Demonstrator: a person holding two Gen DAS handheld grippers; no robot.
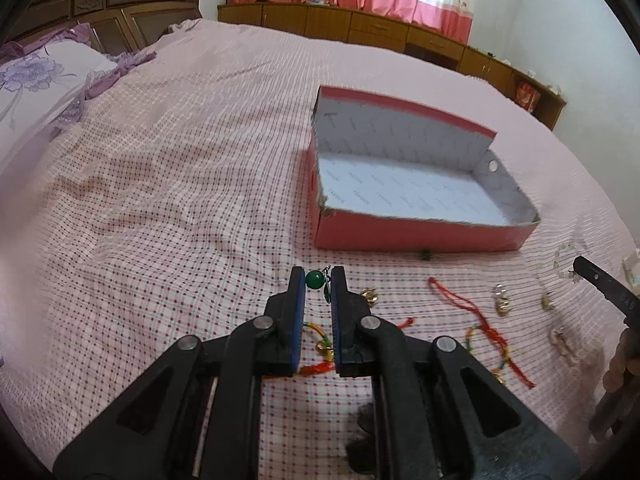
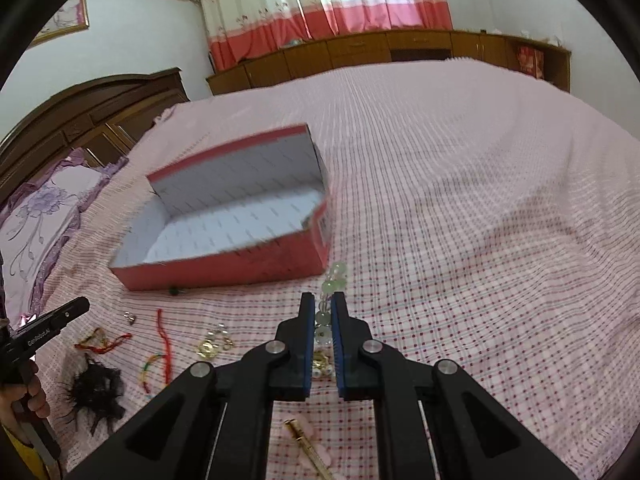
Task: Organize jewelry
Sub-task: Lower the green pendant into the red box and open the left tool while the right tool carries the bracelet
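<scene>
Between the left gripper (image 1: 318,278) fingers: a green bead (image 1: 314,279).

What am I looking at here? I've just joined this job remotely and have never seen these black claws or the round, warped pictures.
Each picture comes from a wide-angle camera fixed on a hand-held, two-finger gripper, looking along its fingers. No robot: a person holds one in each hand. The left gripper is shut on a green bead piece. The right gripper is shut on a pale green bead bracelet. Both are over a bed with a pink checked bedspread. On it stands an open red box with a white, empty inside. Near it lie red cords, small gold pieces and a black fluffy item.
</scene>
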